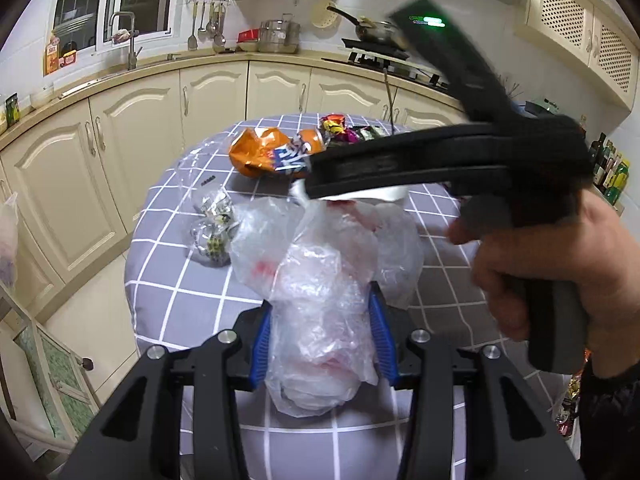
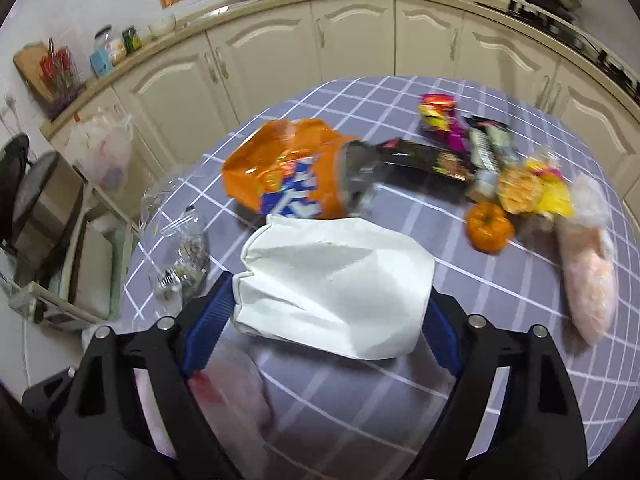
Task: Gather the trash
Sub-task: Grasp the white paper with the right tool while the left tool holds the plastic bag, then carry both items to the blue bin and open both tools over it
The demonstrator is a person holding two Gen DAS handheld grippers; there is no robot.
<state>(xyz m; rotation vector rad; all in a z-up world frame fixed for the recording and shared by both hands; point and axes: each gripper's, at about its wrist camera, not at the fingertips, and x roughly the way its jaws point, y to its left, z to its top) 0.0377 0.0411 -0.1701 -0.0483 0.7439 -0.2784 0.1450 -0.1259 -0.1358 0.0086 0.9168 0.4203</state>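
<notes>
My left gripper (image 1: 322, 320) is shut on a clear plastic bag (image 1: 320, 280) and holds it above the grey checked tablecloth (image 1: 168, 300). My right gripper (image 2: 328, 292) is shut on a white wrapper (image 2: 336, 284); it also shows in the left wrist view (image 1: 316, 188), just above the bag's top, with the white wrapper (image 1: 380, 196) under its fingers. An orange snack bag (image 1: 264, 152) (image 2: 280, 168) lies further back on the table. Colourful wrappers (image 1: 340, 128) (image 2: 448, 128) lie beyond it.
Crumpled clear wrappers (image 1: 212, 224) (image 2: 180, 264) lie at the table's left. A small orange pumpkin (image 2: 490, 228), a yellow packet (image 2: 536, 192) and a pink bag (image 2: 588, 276) lie at the right. Cream cabinets (image 1: 152, 128) and a counter ring the table.
</notes>
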